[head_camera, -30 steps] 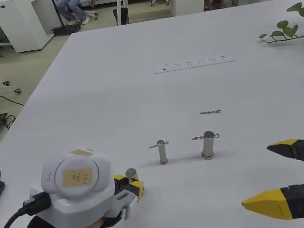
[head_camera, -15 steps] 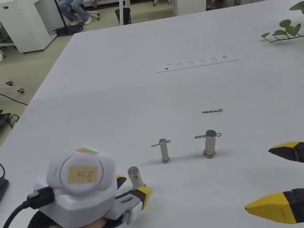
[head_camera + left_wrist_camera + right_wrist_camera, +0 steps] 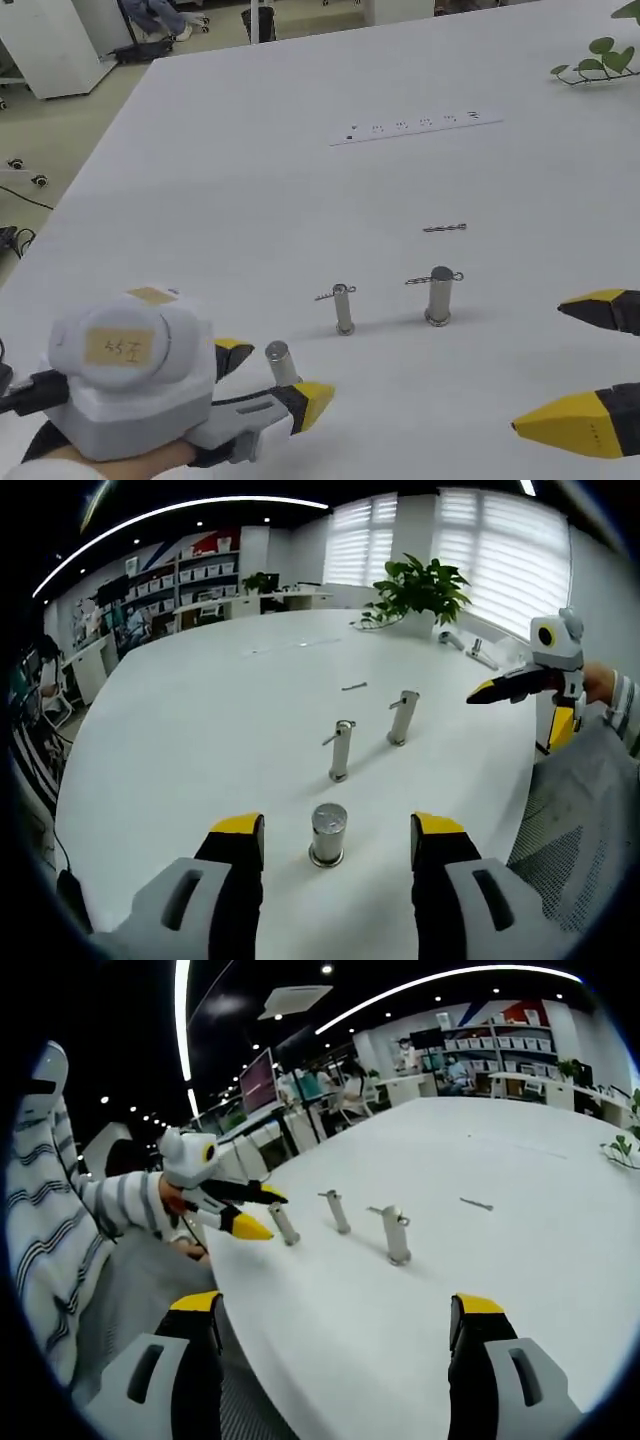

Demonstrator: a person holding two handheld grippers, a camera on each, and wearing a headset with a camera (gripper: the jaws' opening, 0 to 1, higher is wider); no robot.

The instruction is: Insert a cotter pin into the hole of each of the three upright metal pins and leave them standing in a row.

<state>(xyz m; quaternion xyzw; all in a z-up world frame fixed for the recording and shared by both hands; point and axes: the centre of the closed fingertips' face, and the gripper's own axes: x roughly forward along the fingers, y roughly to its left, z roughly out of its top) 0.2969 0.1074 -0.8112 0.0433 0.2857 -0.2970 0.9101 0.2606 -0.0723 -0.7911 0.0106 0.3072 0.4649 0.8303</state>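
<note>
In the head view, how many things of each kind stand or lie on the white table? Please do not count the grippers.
Upright metal pins: 3
Cotter pins: 3 (2 inserted, 1 loose)
Power strip: 1
Leafy plant: 1
Total: 8

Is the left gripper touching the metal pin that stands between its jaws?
Apart. The left gripper view shows the left gripper open, with a plain gap on each side between its jaws and the metal pin.

Left gripper (image 3: 273, 379) astride bare metal pin (image 3: 279, 359)
</note>
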